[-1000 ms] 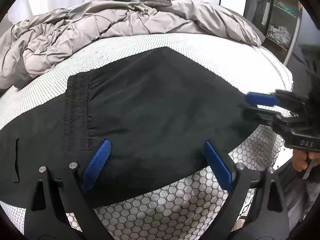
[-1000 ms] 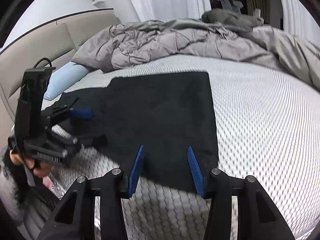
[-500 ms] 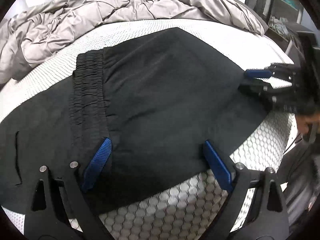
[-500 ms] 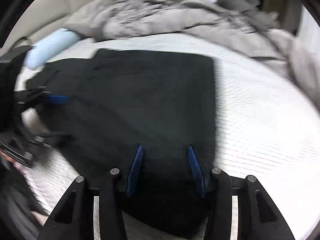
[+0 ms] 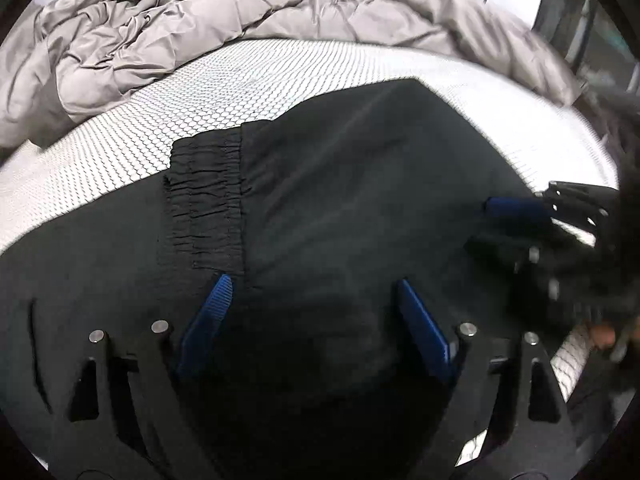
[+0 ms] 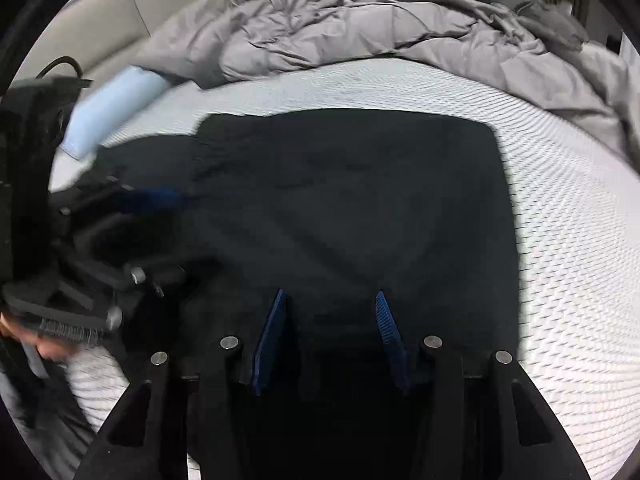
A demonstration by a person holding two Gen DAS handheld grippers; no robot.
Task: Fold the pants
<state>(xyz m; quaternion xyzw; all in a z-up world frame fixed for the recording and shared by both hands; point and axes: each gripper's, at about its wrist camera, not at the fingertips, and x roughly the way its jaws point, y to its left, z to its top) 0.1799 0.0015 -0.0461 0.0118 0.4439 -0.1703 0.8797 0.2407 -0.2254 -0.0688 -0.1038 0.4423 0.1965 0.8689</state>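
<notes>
Pants [image 5: 340, 208], black and already folded flat on the mattress [image 5: 248, 76], lie under both claws, the left gripper [image 5: 316, 320] closing on nothing yet, the right gripper [image 6: 326, 340] half apart and empty, so each apparently must next pinch the near edge.

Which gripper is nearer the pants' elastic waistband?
Left. The left gripper hangs just short of the waistband, jaws closing; the right gripper is over the plain far end of the pants.

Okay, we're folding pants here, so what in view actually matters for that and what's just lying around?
Belongs to the job:
black pants
left gripper, fingers closing over the pants
right gripper
mattress, the folding surface

Just lying about:
grey duvet
light blue pillow
</notes>
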